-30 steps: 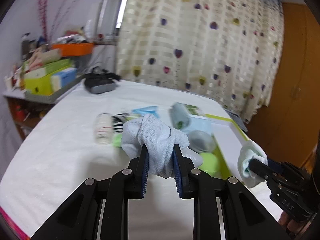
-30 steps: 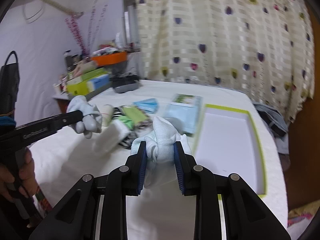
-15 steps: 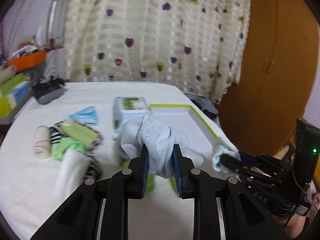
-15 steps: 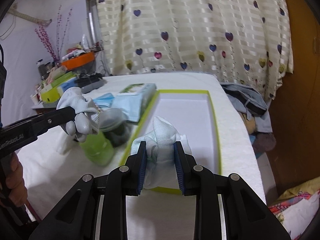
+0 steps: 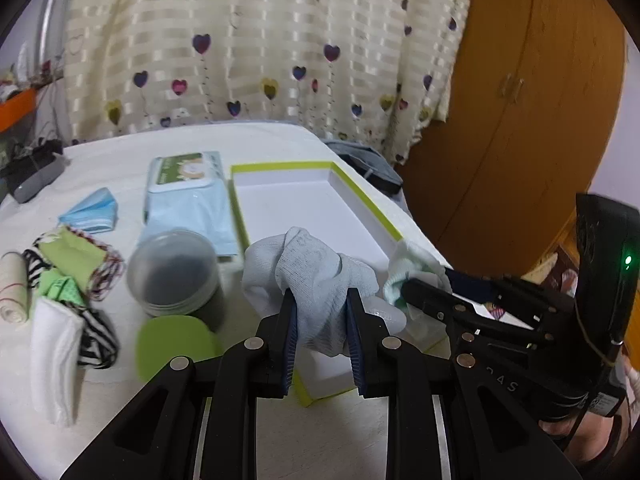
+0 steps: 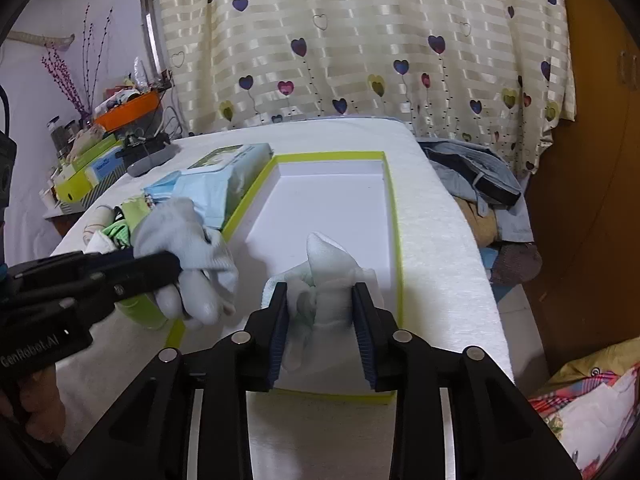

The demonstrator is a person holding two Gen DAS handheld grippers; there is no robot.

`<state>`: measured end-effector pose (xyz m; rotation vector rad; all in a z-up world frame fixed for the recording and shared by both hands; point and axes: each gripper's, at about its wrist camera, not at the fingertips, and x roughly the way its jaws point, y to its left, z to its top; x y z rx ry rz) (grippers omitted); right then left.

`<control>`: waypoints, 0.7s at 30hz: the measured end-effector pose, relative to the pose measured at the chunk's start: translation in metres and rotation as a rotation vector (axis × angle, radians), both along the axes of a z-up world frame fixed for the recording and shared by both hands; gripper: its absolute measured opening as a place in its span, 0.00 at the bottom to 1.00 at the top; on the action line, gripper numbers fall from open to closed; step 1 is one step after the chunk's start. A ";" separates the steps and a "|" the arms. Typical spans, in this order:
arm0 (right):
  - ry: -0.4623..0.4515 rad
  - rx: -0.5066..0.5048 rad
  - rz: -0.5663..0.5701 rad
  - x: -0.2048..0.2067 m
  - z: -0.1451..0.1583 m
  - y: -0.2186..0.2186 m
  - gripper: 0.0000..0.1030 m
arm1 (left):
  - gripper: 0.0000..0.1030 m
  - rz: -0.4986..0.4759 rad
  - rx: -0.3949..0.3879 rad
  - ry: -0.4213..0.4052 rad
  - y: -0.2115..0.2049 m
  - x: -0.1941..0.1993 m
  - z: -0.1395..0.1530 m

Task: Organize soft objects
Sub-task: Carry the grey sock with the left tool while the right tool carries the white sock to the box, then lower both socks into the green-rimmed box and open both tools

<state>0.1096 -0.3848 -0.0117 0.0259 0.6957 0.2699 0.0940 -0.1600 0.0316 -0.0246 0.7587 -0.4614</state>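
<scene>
Left gripper [image 5: 321,330] fingers clamped on bunched pale grey knitted glove [image 5: 312,280], held above near end of shallow white lime-rimmed tray [image 6: 394,216].

Right gripper [image 6: 320,320] fingers opening – crumpled white-mint cloth [image 6: 326,280] between them, over tray.

Both items judged light, limp – pinched mid-bundle.

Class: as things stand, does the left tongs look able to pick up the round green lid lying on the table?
Probably not: the left tongs are shut on a grey glove, though the lid lies uncovered.
</scene>
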 end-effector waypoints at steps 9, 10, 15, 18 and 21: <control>-0.015 0.006 -0.005 0.000 0.000 -0.006 0.48 | 0.22 -0.045 0.018 0.032 -0.012 0.007 -0.010; -0.018 0.007 -0.007 -0.001 0.001 -0.007 0.48 | 0.23 -0.046 0.022 0.033 -0.013 0.007 -0.011; -0.025 0.010 -0.018 -0.001 0.004 -0.013 0.48 | 0.28 -0.046 0.025 0.036 -0.017 0.010 -0.012; -0.023 0.015 -0.024 -0.002 0.004 -0.016 0.48 | 0.31 -0.040 0.031 0.038 -0.019 0.012 -0.014; -0.018 0.016 -0.030 -0.002 0.003 -0.019 0.48 | 0.31 -0.041 0.028 0.039 -0.019 0.014 -0.013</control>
